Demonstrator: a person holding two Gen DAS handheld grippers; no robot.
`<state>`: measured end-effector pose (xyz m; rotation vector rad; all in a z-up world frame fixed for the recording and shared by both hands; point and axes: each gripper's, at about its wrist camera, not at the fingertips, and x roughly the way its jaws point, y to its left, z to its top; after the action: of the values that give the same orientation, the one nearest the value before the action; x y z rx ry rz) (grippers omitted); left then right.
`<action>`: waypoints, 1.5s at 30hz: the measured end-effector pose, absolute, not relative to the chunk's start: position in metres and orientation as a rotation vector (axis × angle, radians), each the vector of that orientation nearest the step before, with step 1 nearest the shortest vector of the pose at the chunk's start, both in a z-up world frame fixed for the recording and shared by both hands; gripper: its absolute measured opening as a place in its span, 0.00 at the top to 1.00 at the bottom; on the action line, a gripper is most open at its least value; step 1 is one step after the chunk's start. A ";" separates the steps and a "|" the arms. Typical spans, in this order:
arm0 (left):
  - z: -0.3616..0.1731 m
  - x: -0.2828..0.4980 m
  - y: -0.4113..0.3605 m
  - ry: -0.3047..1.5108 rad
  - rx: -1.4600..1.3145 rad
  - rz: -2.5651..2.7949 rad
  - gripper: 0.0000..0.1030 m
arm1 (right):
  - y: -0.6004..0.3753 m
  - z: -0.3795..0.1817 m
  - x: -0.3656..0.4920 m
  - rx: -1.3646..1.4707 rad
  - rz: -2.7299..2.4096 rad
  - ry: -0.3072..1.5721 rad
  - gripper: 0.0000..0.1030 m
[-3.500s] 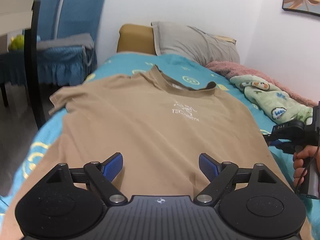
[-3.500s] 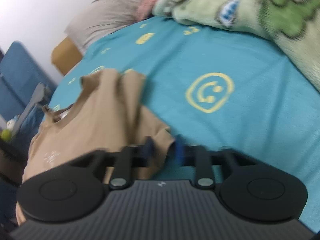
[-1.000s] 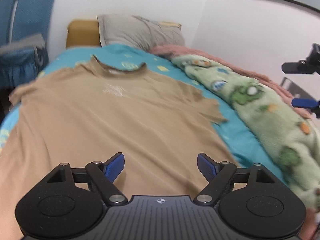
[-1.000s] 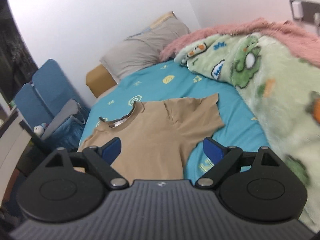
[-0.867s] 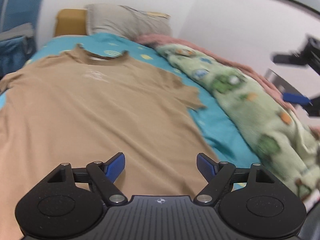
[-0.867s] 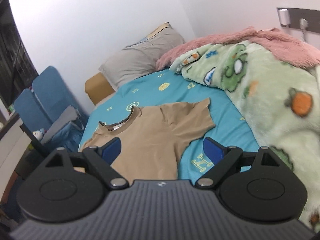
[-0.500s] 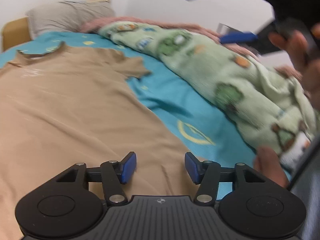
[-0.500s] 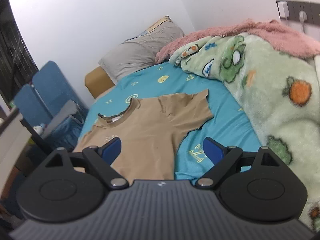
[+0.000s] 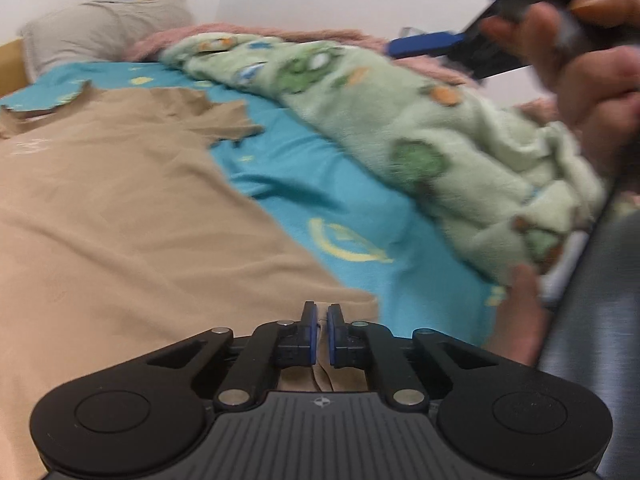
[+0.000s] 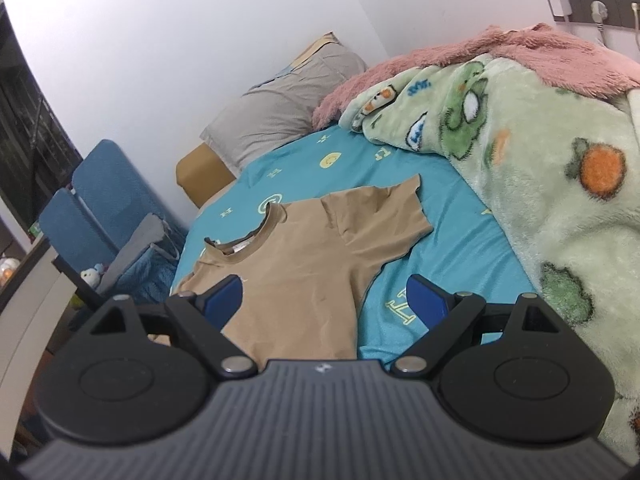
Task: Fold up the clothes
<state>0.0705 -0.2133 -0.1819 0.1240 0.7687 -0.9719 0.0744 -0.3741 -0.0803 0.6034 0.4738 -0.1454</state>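
Note:
A tan T-shirt (image 9: pixel 120 208) lies spread flat, front up, on the teal bed sheet (image 9: pixel 320 184). My left gripper (image 9: pixel 320 320) sits low at the shirt's near hem, by its right corner, and is shut on a pinch of the tan cloth. The right wrist view takes in the whole shirt (image 10: pixel 304 264) from higher up, collar toward the pillow. My right gripper (image 10: pixel 324 296) hovers open above the shirt's near part with nothing between its fingers. In the left wrist view a person's hand (image 9: pixel 592 60) holds that gripper at the upper right.
A green cartoon blanket (image 10: pixel 540 152) and a pink fleece (image 10: pixel 500 52) are heaped along the bed's right side by the wall. A grey pillow (image 10: pixel 280 112) lies at the head. Blue chairs (image 10: pixel 108 200) stand left of the bed. Wall sockets (image 10: pixel 592 4) are above the blankets.
My left gripper swung right and down to the shirt's near right hem corner, and its jaws went from wide open to shut on the cloth. The right gripper stayed open, barely moving.

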 end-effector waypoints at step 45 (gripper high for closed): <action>-0.161 0.227 -0.077 0.637 -0.282 -0.462 0.21 | -0.447 -0.271 0.298 1.073 -0.234 0.356 0.13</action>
<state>0.2275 -0.0773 -0.1609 -0.2823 0.6374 -0.4618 0.2977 -0.4472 -0.2710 1.0732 0.3560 -0.2341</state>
